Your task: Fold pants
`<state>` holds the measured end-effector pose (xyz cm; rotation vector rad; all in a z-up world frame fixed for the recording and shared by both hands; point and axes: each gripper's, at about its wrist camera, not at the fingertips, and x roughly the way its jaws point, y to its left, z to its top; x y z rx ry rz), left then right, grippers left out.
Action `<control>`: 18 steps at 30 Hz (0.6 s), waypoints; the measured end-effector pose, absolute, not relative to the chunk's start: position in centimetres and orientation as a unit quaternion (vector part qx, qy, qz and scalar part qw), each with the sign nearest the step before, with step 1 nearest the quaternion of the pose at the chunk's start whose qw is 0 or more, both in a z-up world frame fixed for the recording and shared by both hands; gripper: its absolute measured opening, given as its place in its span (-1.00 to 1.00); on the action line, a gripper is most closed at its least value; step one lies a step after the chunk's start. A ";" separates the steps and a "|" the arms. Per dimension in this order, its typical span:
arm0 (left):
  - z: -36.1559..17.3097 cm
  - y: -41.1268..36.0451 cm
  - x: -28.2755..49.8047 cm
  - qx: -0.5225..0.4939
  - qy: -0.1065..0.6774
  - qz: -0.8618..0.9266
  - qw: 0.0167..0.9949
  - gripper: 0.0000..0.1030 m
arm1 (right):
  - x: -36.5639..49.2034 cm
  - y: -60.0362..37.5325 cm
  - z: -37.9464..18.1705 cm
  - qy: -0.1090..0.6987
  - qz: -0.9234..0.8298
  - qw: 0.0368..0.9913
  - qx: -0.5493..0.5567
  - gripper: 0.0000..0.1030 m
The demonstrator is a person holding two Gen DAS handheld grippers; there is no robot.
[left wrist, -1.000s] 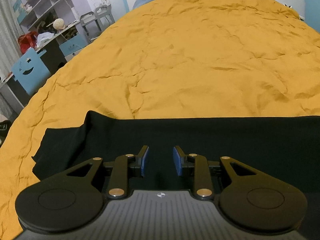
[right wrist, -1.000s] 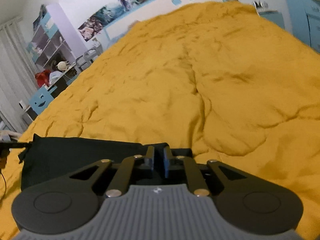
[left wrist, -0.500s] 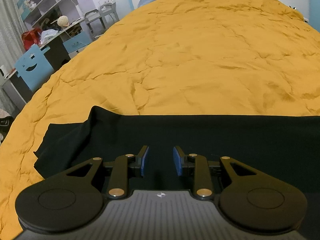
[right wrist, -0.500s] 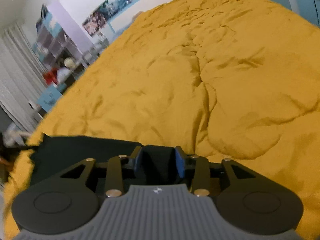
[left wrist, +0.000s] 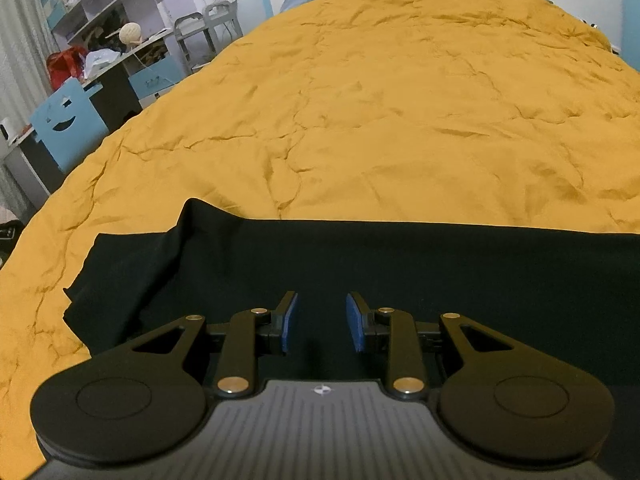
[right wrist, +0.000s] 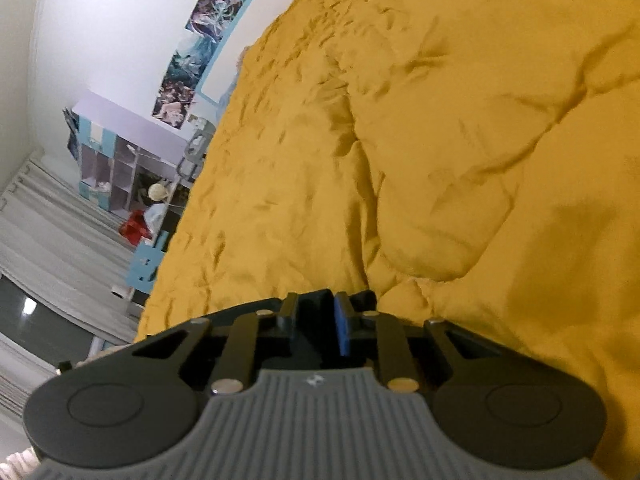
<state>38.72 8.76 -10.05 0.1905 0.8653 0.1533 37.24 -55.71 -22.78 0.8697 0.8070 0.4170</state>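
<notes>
Right gripper [right wrist: 316, 316] rolled, fingers closed pinching black pants [right wrist: 320, 300], left gripper [left wrist: 318, 316] fingers spread over pants, orange bedspread [left wrist: 400, 120] around.

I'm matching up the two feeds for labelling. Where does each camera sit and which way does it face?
Left wrist: on the left gripper, looking down along its fingers, which stand apart over the black pants on the yellow bedspread; no hand shows.
Right wrist: on the right gripper, rolled sideways so the room tilts; its fingers pinch a fold of the pants; no hand shows.
Shared: the pants, the bedspread, the shelves, the blue smiley chair.
</notes>
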 end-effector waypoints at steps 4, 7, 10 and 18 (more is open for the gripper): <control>-10.0 8.4 38.6 0.092 0.417 0.063 0.902 -0.34 | 36.2 -55.9 -20.8 0.349 0.187 0.832 0.388 -1.00; -10.0 8.2 38.6 0.085 0.416 0.054 0.904 -0.34 | 35.7 -55.5 -18.5 0.339 0.171 0.856 0.350 -1.00; -9.9 7.8 38.5 0.083 0.414 0.043 0.906 -0.34 | 35.2 -55.6 -16.9 0.328 0.153 0.871 0.331 -1.00; -10.0 7.3 38.0 0.070 0.417 0.026 0.906 -0.34 | 36.2 -54.8 -19.4 0.391 0.097 0.861 0.311 -1.00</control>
